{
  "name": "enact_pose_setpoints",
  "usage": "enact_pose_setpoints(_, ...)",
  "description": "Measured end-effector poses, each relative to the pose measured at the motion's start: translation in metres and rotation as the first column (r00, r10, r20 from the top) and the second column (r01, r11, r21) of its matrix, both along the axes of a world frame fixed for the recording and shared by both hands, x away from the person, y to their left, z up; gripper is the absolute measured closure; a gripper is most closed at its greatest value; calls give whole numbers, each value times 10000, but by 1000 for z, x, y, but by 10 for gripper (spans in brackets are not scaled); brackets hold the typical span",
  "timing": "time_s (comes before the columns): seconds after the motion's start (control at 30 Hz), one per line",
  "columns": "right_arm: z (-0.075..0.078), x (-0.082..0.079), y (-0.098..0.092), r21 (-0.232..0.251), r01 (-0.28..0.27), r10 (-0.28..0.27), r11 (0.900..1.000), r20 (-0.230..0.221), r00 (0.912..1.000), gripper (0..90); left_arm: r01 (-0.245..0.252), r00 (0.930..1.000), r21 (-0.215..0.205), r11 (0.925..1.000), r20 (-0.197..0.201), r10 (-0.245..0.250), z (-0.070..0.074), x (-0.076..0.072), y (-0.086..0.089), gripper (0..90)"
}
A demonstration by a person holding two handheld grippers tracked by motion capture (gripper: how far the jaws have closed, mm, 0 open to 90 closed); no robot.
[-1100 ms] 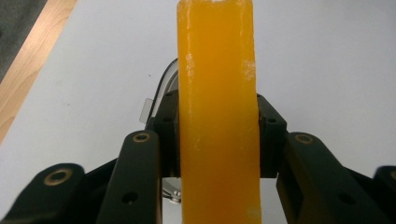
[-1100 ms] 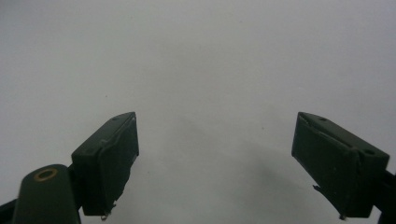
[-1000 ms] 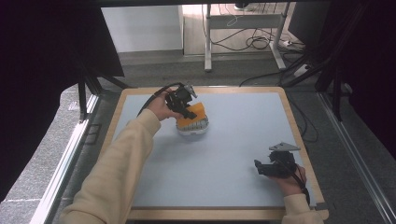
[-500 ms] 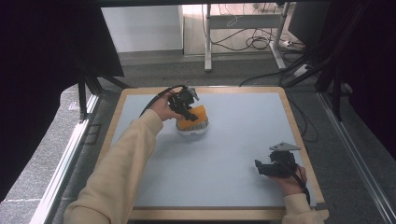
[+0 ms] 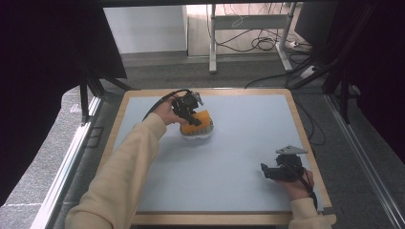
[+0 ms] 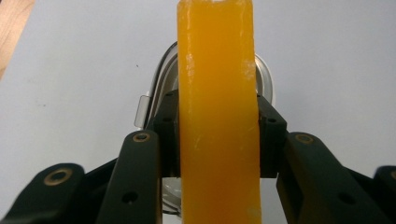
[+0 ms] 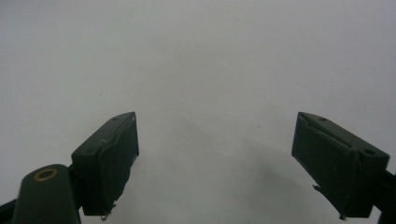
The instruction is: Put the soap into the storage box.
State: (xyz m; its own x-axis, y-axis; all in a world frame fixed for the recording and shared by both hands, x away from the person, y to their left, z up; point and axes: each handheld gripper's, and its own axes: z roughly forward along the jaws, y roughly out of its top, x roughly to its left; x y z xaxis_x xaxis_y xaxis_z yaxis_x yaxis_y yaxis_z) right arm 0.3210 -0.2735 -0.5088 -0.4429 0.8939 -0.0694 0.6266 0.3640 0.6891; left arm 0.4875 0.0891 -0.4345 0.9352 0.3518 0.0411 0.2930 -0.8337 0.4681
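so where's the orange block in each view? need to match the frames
High view: orange block left of centre at the table's far side, in the left gripper, over a clear container.
Left gripper view: block upright at centre, pads pressing both sides.
Right gripper view: open jaws over bare surface.
Shared landmark: pale blue table mat.

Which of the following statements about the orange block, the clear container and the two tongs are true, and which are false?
1. The left tongs are shut on the orange translucent block. True.
2. The right tongs hold a small white cup. False: their jaws stand wide open with nothing between them.
3. A clear plastic container lies beneath the orange block. True.
4. The orange block lies flat on the pale blue table mat beside the right tongs. False: it is at the far left part of the mat, in the left tongs.
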Motion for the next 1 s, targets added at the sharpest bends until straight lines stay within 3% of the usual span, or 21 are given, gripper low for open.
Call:
enact_pose_setpoints(0.3, 0, 0, -1, -31, -2, 2, 10000, -4, 10000, 151, -78, 9999, 208, 9998, 93, 76, -10, 2, -4, 617)
enact_pose_setpoints(0.4, -1, 0, 0, -43, 0, 0, 10000, -18, 10000, 151, -270, 9993, -259, 9993, 243, 277, -6, 3, -2, 595)
enact_pose_setpoints(0.5, 0, 0, 0, -43, 4, -4, 10000, -18, 10000, 151, -542, 9972, -652, 9964, 483, 574, 4, 2, 1, 470)
enact_pose_setpoints(0.67, -1, 0, 1, -68, -49, 49, 10000, -39, 10000, 150, -869, 9918, -856, 9925, 862, 943, 15, -3, 4, 340)
enact_pose_setpoints(0.87, 0, -1, 1, -45, -5, 5, 10000, 7, 10000, 151, -967, 9882, -1065, 9896, 1085, 1083, 20, -12, 8, 312)
enact_pose_setpoints(0.93, 0, -1, 1, -56, 14, -14, 10000, 7, 10000, 150, -1174, 9861, -1513, 9815, 990, 1332, 22, -22, 12, 306)
enact_pose_setpoints(1.0, 0, -1, 1, -75, -1, 1, 10000, -1, 10000, 150, -1354, 9838, -1599, 9778, 954, 1518, 22, -27, 15, 295)
